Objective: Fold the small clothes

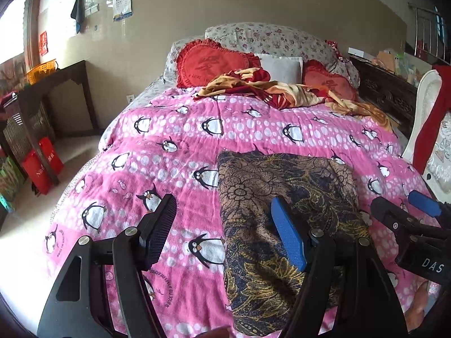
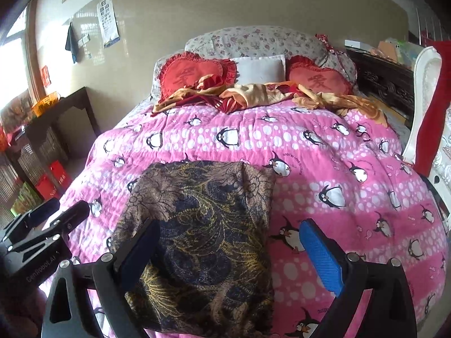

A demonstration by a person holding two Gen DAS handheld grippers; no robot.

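The garment [image 2: 203, 236] is a thin printed cloth, brown and navy with gold floral and paisley figures, lying flat on the pink penguin blanket [image 2: 324, 152] that covers the bed. In the right wrist view it fills the lower centre, running from about 6 o'clock up toward 12 o'clock; in the left wrist view the same garment [image 1: 282, 211] sits at about 5 o'clock of centre.

By its look it is light, limp and soft, with shallow wrinkles and no stiffness. It should drape and sag when lifted, and a single-layer pinch could slip or drag the blanket's fuzzy pile along with it. It appears to lie in more than one layer, so a pinch should probably catch every layer at an edge. The near corners, or the two far corners by the straight far hem, seem the best holds.

Its long axis runs away from the cameras, toward the pillows; the far edge lies square across, the near end disappearing under the view's bottom rim.

The left gripper [image 1: 225, 231] has its fingers spread wide, holding nothing, poised over the garment's left edge. The right gripper [image 2: 234, 250] likewise has its fingers wide apart and empty, straddling the garment's right portion and edge. Whether either touches the cloth cannot be told.
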